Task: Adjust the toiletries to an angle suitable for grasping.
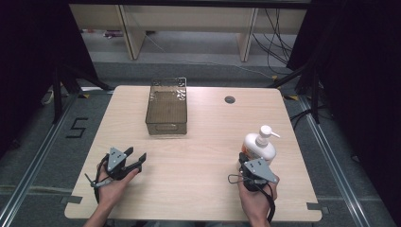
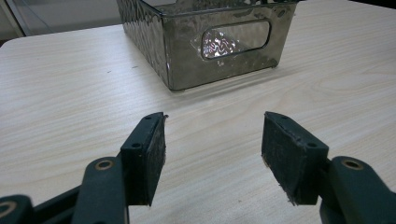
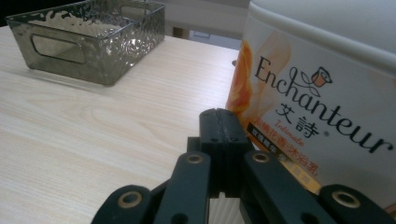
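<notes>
Table (image 1: 198, 161): open wood across the centre and the whole near half between the two hands.

Obstacles:
- Smoked clear plastic bin (image 1: 166, 108), far centre-left, open top, handle cutout facing the near side. Bare wood on all four sides of it.
- Pump lotion bottle (image 1: 259, 145), upright, near right; nozzle points right. Right gripper (image 1: 244, 163) sits just beside its near-left side, jaws pressed together, bottle wall filling the space ahead-right.
- Grommet hole (image 1: 230, 100), far right of centre, flush.

Left gripper (image 2: 212, 140): jaws spread, bare table between them and ahead up to the bin.
</notes>
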